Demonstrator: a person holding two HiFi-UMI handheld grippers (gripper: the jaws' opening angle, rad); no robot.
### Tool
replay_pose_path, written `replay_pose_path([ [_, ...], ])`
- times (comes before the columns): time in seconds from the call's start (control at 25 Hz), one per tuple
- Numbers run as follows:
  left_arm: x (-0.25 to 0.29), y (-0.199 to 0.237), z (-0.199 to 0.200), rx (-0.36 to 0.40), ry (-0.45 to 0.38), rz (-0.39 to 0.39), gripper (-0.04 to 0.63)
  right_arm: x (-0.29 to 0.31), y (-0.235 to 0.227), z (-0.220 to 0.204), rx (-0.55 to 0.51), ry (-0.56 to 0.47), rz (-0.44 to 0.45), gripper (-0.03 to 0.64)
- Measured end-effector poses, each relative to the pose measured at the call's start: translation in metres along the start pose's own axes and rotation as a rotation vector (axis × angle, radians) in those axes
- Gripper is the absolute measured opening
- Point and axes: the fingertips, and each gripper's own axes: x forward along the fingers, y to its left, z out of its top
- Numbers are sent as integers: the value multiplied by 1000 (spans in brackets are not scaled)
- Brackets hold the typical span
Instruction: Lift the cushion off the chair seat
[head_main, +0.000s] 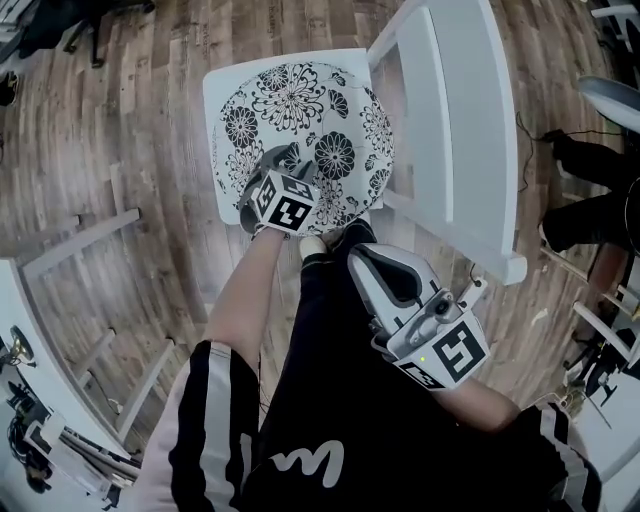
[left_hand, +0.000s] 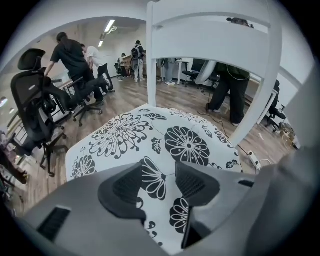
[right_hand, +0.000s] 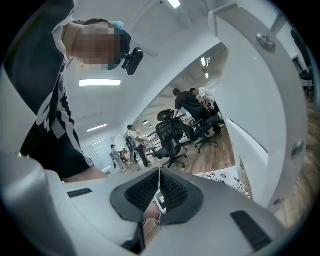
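Observation:
A round white cushion (head_main: 300, 110) with black flowers lies on the seat of a white chair (head_main: 460, 120). My left gripper (head_main: 278, 160) hangs over the cushion's near edge. In the left gripper view this gripper (left_hand: 159, 182) is open, and the cushion (left_hand: 185, 145) shows in the gap between its jaws. The chair's backrest (left_hand: 210, 37) stands behind it. My right gripper (head_main: 357, 252) is held back by my body, off the chair. In the right gripper view it (right_hand: 160, 174) is shut on nothing, with a sliver of cushion (right_hand: 222, 176) beyond.
The floor is wood planks. A white frame (head_main: 80, 245) stands to the left of the chair. A person's dark legs (head_main: 590, 200) and a cable are at the right. Black office chairs (left_hand: 35, 100) and several people stand further off.

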Motion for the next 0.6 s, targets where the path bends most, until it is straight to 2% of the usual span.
replay_pose_path([
  [0.16, 12, 0, -9, 15, 44, 7, 207, -2, -2, -6, 13, 11, 5, 21],
  [0.44, 26, -2, -17, 97, 100, 2, 200, -3, -8, -14, 38, 28, 12, 21],
  [0.6, 30, -8, -17, 165, 126, -18, 160, -2, -10, -15, 46, 35, 14, 21],
])
